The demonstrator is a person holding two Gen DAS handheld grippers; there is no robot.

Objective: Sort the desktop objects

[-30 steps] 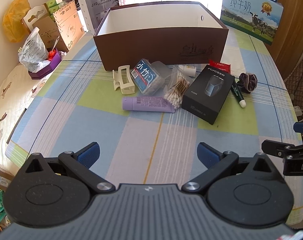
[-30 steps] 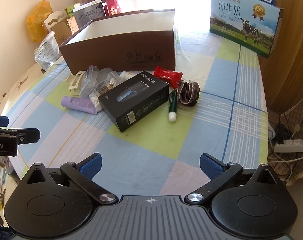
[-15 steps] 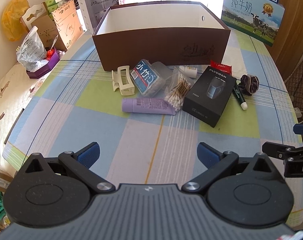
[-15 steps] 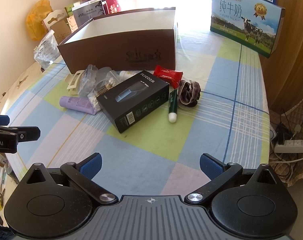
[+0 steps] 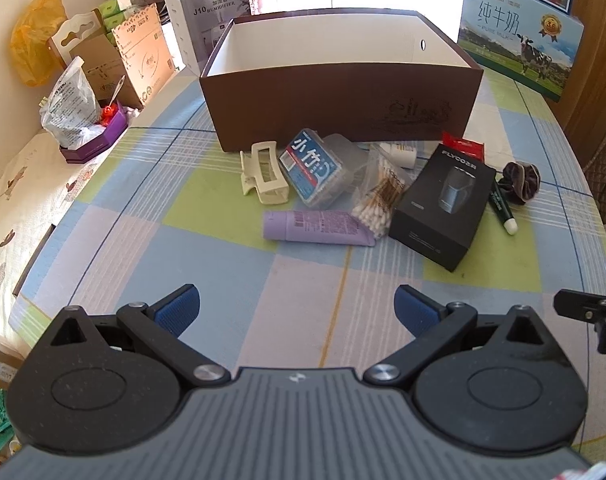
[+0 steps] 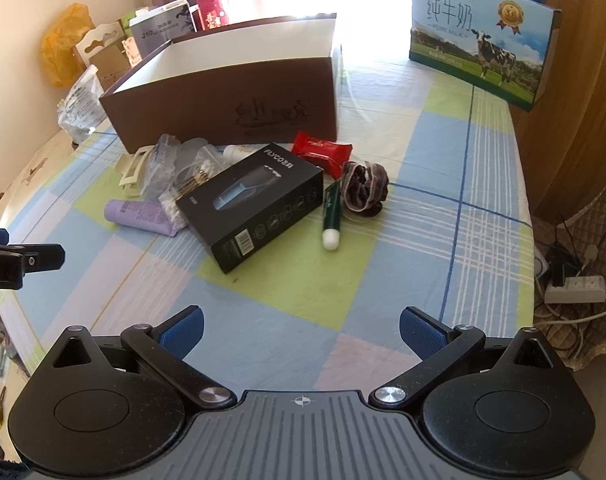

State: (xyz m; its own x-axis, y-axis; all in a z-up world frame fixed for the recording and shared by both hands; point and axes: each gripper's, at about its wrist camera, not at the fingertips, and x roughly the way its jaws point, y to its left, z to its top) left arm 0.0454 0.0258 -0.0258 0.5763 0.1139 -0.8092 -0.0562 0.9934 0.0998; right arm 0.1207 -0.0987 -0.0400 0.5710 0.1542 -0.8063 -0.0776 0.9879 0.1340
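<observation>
Two grippers are hovering low over the near edge of the table, both with jaws spread wide and holding nothing; the left gripper (image 5: pixel 297 306) is pointing at the pile's left half, the right gripper (image 6: pixel 301 330) at its right half. Ahead of the left one, the purple tube (image 5: pixel 317 227) is lying nearest, its long axis running crosswise to the fingers, so I'd say that arm is better placed for it; the black box (image 6: pixel 250 205) is sitting slantwise in front of the right one, with the green tube (image 6: pixel 331 216) just beside it, cap end towards us. Behind them the cotton swabs (image 5: pixel 381 200), cream hair clip (image 5: pixel 264 178) and dark scrunchie (image 6: pixel 363 187) are crowding together; the brown box (image 5: pixel 343 120) is waiting open beyond, looking empty. The checked tablecloth (image 6: pixel 443 184) is catching hard window light; a milk carton case (image 6: pixel 481 38) is standing at the far right.
</observation>
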